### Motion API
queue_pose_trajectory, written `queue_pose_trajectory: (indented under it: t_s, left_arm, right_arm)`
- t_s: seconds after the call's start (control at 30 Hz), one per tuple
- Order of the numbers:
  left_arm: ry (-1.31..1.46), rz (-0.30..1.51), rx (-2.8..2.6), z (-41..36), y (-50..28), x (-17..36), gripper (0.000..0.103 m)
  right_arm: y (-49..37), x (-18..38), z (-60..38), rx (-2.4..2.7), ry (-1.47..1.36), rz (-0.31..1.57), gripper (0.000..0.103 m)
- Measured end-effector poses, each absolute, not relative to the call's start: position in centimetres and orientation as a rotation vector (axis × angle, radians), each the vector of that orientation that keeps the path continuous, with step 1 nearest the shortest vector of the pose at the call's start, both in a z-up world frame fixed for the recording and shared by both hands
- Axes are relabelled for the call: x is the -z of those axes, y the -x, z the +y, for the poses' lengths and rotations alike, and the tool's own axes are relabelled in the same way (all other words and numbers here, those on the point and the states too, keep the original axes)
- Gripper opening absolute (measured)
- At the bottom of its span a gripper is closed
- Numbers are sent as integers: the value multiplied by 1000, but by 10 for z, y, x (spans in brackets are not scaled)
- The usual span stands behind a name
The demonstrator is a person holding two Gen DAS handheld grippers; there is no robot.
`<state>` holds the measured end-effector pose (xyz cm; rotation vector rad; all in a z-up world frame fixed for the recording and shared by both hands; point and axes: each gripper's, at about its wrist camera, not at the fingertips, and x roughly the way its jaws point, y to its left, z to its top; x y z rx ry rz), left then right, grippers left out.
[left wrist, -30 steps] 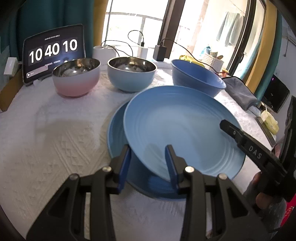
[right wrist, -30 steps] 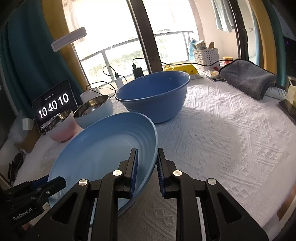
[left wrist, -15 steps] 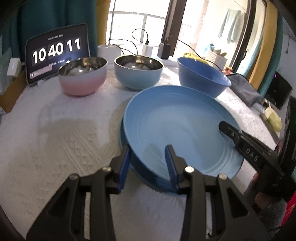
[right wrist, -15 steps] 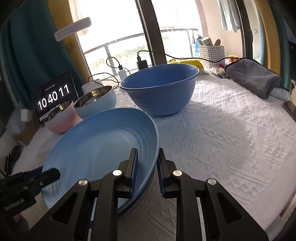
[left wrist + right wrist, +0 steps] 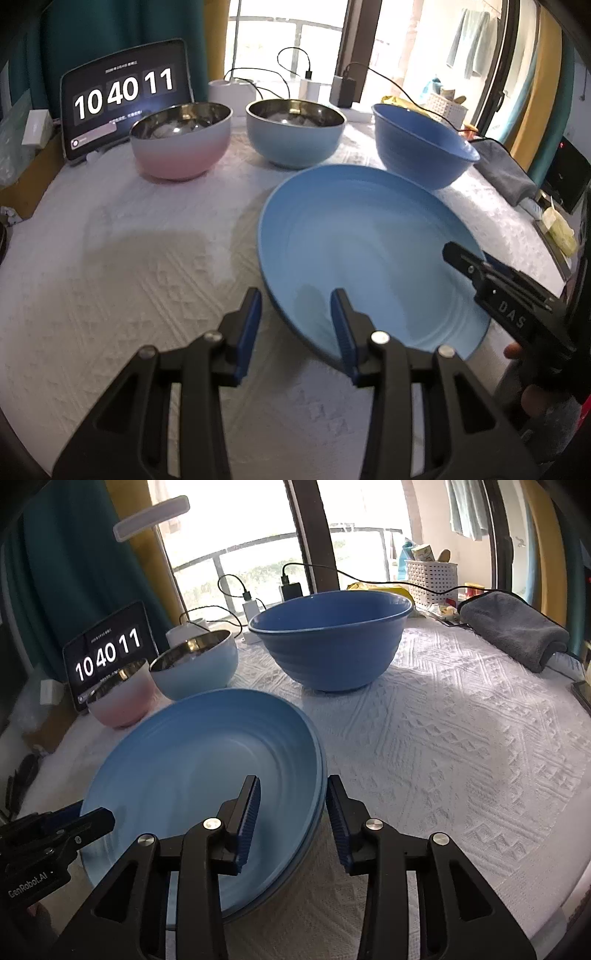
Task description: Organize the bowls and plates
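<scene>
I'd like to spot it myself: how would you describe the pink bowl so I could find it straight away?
Look to the tablet clock standing at the back of the white table. Right in front of it is a row of three bowls. The pink bowl is the one nearest the clock, shiny metal inside, and the only one not blue.

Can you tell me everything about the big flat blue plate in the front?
The light blue plate is round and wide, with faint ringed ridges and a raised rim. It looks smooth, like glazed ceramic or plastic, and it is empty. It lies nested on a second blue plate whose edge peeks out beneath, on the white tablecloth. The right tool has just been opening and straddles its rim without pinching; the left tool is open around the opposite edge.
</scene>
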<state>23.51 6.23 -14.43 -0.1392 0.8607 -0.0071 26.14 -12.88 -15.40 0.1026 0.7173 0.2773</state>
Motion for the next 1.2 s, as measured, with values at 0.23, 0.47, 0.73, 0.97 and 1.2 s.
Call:
queue_pose_trajectory:
  t_s: [0.23, 0.47, 0.73, 0.97, 1.2]
  left_arm:
    - [126, 824, 3, 60, -234, 134, 41]
    - [126, 765, 18, 60, -234, 118, 44]
    - [106, 719, 76, 42, -243, 103, 45]
    - [114, 711, 124, 22, -265, 96, 46]
    - [104, 704, 149, 4, -285, 91, 46]
  right_arm:
    - [-261, 153, -133, -278, -124, 713, 39]
    - [-261, 146, -138, -280, -139, 700, 39]
    - [-264, 133, -148, -270, -145, 668, 39]
    - [-271, 124, -155, -260, -135, 652, 39]
    - [-284, 122, -169, -251, -132, 647, 39]
